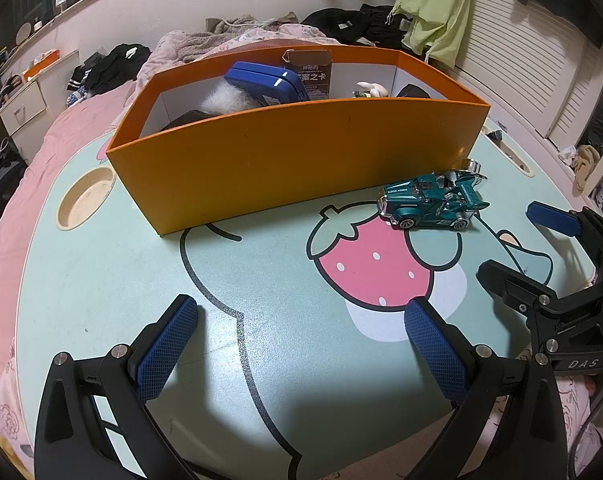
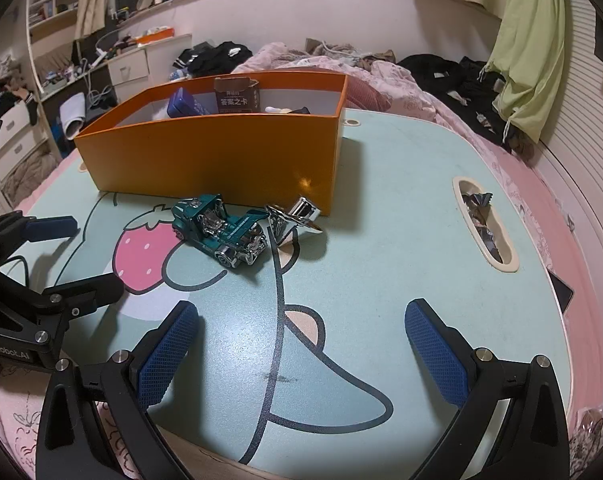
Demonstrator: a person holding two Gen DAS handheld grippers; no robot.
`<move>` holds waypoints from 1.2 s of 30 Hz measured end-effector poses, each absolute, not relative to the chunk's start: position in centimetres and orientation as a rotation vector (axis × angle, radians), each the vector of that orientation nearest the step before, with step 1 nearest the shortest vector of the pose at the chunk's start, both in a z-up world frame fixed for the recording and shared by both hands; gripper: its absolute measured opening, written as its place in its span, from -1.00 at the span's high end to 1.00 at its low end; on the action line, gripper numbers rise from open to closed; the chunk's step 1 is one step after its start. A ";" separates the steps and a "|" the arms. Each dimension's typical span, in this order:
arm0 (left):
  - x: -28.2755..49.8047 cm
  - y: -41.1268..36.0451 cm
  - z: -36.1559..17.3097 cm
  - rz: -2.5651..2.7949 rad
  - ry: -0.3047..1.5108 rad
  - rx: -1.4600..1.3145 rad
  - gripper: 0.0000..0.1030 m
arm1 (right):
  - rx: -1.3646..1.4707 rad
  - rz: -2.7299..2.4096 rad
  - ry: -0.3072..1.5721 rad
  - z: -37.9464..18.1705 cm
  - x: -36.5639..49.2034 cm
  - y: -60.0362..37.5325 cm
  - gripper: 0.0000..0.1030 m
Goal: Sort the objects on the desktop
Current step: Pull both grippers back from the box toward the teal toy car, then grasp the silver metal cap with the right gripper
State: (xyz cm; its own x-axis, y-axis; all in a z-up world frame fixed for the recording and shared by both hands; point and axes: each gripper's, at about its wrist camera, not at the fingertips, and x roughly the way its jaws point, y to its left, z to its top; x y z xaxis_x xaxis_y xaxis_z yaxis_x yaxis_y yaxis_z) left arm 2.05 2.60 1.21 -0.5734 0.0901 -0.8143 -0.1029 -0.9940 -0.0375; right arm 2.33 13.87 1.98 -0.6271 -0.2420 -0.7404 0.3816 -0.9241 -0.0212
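Both the left gripper (image 1: 301, 344) and right gripper (image 2: 301, 344) hover spread and empty. The teal die-cast toy car (image 2: 220, 232) and shiny chrome trinket (image 2: 293, 220) lie beside the orange cardboard box (image 2: 221, 156); one probably needs grasping next.

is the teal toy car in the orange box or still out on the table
Out. The teal toy car sits on the table in front of the orange box.

Your left wrist view looks low across the surface (image 1: 101, 280) toward the orange box (image 1: 293, 152), close in. Your right wrist view faces the same box (image 2: 221, 152) from further right. Both share the toy car (image 1: 429, 202) (image 2: 221, 230) and the bed behind.
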 end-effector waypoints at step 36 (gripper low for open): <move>2.1 2.7 1.2 2.694 0.021 -1.392 -0.99 | 1.117 -2.527 -0.093 4.6 -2.6 14.3 -0.18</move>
